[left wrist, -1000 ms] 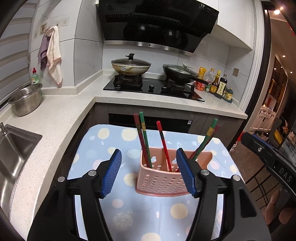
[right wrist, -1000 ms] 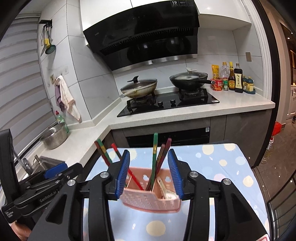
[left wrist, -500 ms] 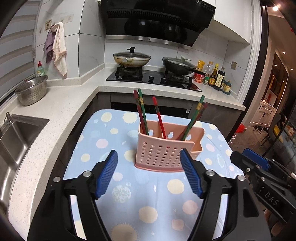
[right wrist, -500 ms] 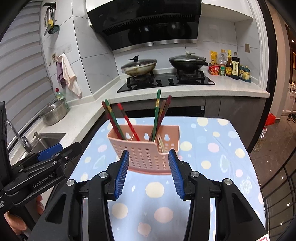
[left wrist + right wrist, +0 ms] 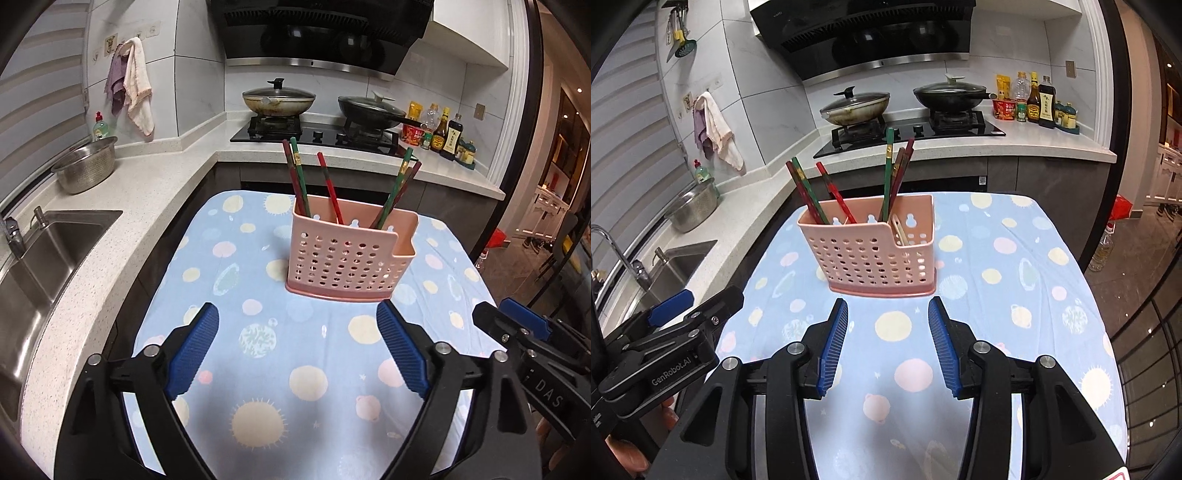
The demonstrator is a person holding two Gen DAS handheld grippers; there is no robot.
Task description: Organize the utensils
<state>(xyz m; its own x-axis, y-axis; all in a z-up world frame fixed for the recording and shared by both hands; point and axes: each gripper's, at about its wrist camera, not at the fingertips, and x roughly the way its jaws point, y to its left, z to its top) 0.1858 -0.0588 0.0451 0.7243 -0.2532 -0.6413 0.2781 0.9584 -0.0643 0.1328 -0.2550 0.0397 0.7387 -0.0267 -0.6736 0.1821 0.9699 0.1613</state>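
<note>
Left wrist view: the pink perforated plastic utensil caddy [image 5: 351,254] stands upright on the blue dotted cloth covering the counter [image 5: 229,258], its long side crossways. Red and green chopsticks [image 5: 300,177] rise from it, fanning outward; a pale utensil, perhaps a spoon, sits in its low end pocket. A second ago both claws flanked the caddy; now they hang in front of it. The left claw [image 5: 297,349] has just been opening, wide and empty. The right claw [image 5: 888,345], ribbed blue pads half apart, grips nothing.
</note>
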